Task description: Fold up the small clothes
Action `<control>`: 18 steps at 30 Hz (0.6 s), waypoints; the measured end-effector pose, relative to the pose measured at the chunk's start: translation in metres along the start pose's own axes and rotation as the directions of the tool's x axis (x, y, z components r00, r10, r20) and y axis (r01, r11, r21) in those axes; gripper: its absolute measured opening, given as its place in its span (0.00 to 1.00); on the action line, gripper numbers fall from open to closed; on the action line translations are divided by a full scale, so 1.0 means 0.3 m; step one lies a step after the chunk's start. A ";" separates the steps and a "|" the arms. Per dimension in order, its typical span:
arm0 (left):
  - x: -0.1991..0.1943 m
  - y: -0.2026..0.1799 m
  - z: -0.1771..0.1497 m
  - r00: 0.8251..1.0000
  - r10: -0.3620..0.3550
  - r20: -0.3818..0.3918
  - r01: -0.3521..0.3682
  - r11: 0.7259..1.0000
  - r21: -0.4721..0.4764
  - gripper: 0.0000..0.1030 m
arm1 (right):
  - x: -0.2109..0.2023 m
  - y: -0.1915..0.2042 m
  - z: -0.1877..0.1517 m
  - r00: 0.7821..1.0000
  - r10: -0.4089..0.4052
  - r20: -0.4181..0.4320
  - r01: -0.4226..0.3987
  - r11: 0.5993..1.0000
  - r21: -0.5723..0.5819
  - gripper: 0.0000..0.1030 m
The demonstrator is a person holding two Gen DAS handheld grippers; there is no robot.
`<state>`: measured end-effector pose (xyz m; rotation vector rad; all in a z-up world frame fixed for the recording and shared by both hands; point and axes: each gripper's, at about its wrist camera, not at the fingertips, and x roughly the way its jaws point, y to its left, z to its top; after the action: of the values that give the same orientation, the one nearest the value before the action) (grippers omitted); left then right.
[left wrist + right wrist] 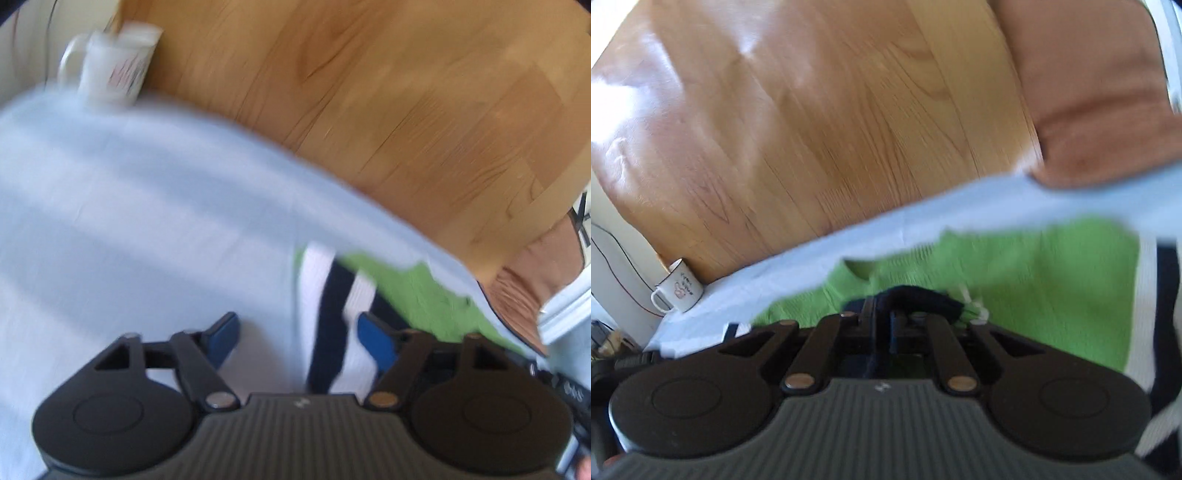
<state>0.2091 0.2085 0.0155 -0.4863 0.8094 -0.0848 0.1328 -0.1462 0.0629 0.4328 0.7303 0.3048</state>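
**Two hand-held grippers over a green knitted garment, one clamped, one wide apart**

Nearest the lens, the right hand-held gripper (892,314) had its black linkage drawn together, the jaws pinched on a dark navy edge of the garment (1015,280), a small bright green knit with a ribbed texture and broad white and navy stripes down one side. A bit of white cord or a label showed just beside the pinch. The left hand-held gripper (297,332) stood with its blue-padded fingers (224,338) wide apart and nothing between them; the striped band of the garment ran up through the gap beneath it.

The garment lay on a pale blue cloth (129,206), smooth and softly creased, spread over a surface. Beyond its edge ran a glossy wooden floor (812,129) with visible grain. A white enamel-style mug (679,291) with a small pink design sat at the cloth's far corner.

Both views were smeared by motion. To my eye, the risk was that the single pinch on a stretchy knit would slip or drag the piece askew, bunching the fold, since the left side had no hold. The loose cloth could ruck underneath too.
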 end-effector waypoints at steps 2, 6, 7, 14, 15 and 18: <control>0.037 -0.042 0.007 0.999 -0.014 -0.038 0.015 0.999 0.046 0.11 | -0.026 0.007 0.009 0.999 0.007 0.053 -0.007 1.000 -0.001 0.09; 0.002 -0.094 0.000 0.995 0.020 0.100 -0.029 0.995 0.093 0.09 | -0.086 0.023 0.015 0.973 0.041 0.227 -0.014 0.993 -0.117 0.09; -0.006 -0.101 -0.005 0.991 0.024 0.131 -0.036 0.995 0.091 0.09 | -0.075 0.020 0.016 0.975 0.040 0.218 -0.011 0.991 -0.132 0.10; 0.064 -0.126 -0.053 0.966 0.217 0.142 -0.239 0.957 0.162 0.23 | -0.016 -0.165 0.029 0.996 0.013 -0.091 0.002 0.987 0.161 0.43; 0.047 -0.127 -0.054 0.962 0.232 0.143 -0.254 0.953 0.168 0.31 | -0.055 -0.181 0.033 0.996 0.037 -0.079 -0.022 0.983 0.180 0.45; -0.041 -0.105 -0.044 0.947 0.243 0.208 -0.264 0.961 0.079 0.36 | -0.215 -0.253 0.066 0.997 0.068 0.034 -0.073 0.977 0.198 0.45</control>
<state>0.1947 0.1787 0.0300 -0.2814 0.6633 0.1570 0.1100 -0.2440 0.0765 0.6532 0.7230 0.2931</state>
